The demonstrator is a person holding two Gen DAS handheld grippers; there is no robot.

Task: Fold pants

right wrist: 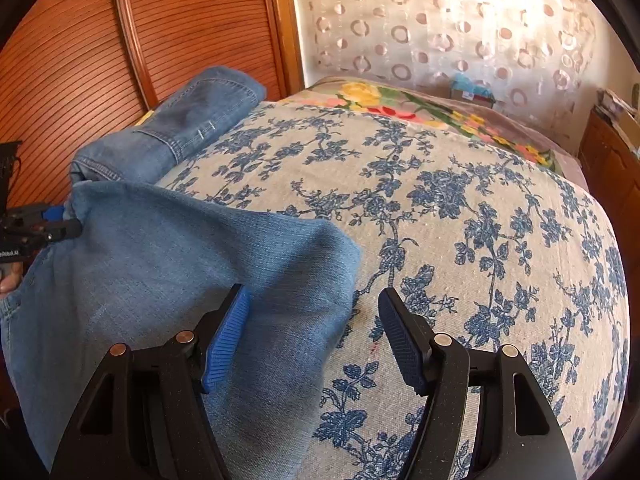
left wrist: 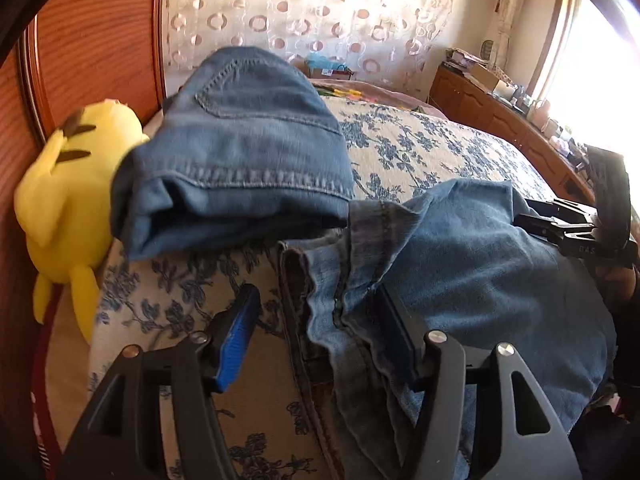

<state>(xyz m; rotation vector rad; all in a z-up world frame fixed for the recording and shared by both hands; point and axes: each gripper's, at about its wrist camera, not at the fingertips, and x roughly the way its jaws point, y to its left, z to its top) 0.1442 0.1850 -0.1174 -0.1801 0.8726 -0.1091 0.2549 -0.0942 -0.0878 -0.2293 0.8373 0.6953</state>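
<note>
A pair of light blue jeans (left wrist: 460, 264) lies bunched on the floral bedspread (left wrist: 420, 148). My left gripper (left wrist: 316, 328) is open over its wavy hem edge. The hem lies between the jaws, and the blue left pad (left wrist: 234, 340) stands clear of the cloth. In the right wrist view the same jeans (right wrist: 160, 280) show a folded corner. My right gripper (right wrist: 316, 332) is open there, with its left pad (right wrist: 228, 340) over the denim and its right pad above the bedspread (right wrist: 480, 220). Each gripper shows in the other's view: right gripper (left wrist: 580, 232), left gripper (right wrist: 36, 228).
A second, folded pair of jeans (left wrist: 232, 152) (right wrist: 180, 128) rests at the head of the bed beside a yellow plush toy (left wrist: 68, 200). A slatted wooden panel (right wrist: 180, 32) stands behind it. A flowered blanket (right wrist: 400, 104) covers the far end, and wooden cabinets (left wrist: 500, 116) run along the right.
</note>
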